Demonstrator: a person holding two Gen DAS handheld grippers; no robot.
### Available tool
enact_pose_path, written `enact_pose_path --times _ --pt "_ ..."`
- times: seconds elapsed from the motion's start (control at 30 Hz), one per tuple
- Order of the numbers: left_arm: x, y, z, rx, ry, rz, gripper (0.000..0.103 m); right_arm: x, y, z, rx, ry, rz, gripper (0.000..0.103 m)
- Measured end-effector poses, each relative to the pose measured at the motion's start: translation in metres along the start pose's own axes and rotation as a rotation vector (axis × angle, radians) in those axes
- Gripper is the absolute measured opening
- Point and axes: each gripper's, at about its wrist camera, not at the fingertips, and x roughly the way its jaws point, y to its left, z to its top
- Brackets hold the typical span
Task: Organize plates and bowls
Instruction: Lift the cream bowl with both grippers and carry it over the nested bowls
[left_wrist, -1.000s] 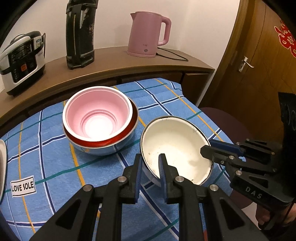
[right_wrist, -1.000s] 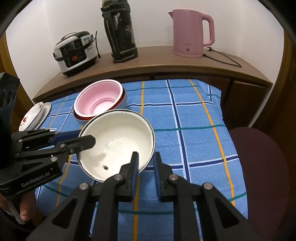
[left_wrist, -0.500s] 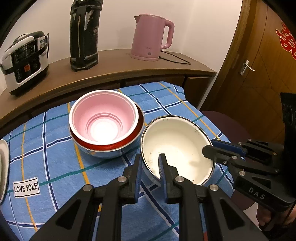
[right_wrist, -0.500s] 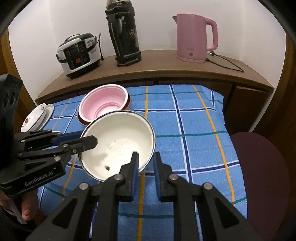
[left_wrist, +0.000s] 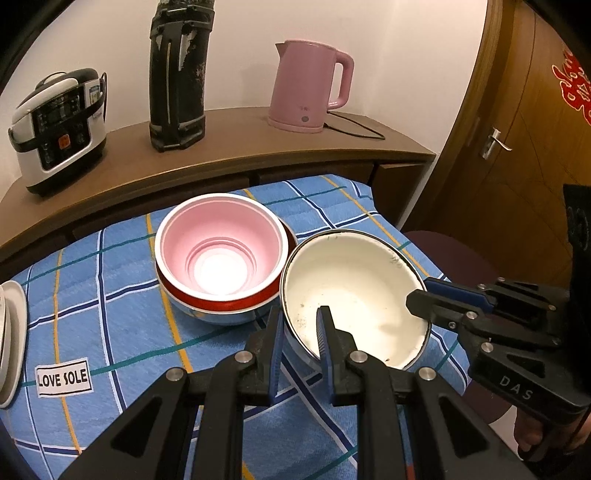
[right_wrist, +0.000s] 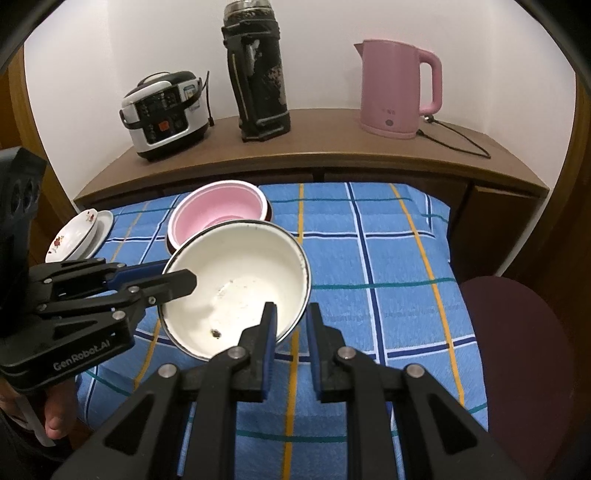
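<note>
On the blue checked desk (left_wrist: 110, 314), left wrist view: left gripper (left_wrist: 299, 332) jaws clamped on near rim of white enamel bowl (left_wrist: 354, 291), one finger inside, one outside. Right gripper (left_wrist: 424, 299) pinches the opposite rim. Bowl sits tilted, just beside the pink bowl (left_wrist: 221, 243), which is nested in a red-rimmed steel bowl (left_wrist: 221, 306). So 2 bowls stacked; white one not yet in; probably goes on that stack next.

Right wrist view: right gripper (right_wrist: 290, 325) jaws closed on bowl rim (right_wrist: 236, 284), left gripper (right_wrist: 177, 280) on the far side. Plates (right_wrist: 79, 236) already piled at desk's left edge, floral one on top. White bowl: glossy enamel w/ dark chipped rim, specks inside; pink looks matte plastic w/ stepped rings.
</note>
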Motion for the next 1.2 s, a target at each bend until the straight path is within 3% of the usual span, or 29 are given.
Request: enact_pose_path --times 0.83,1.2 --pt "-0.028 0.03 0.049 0.003 -0.115 0.08 0.02 0.006 0.033 0.062 -0.089 -0.055 0.002 0.017" --pt "-0.016 0.052 0.059 -0.015 -0.114 0.092 0.02 0.026 0.041 0.081 -0.102 -0.038 -0.002 0.017"
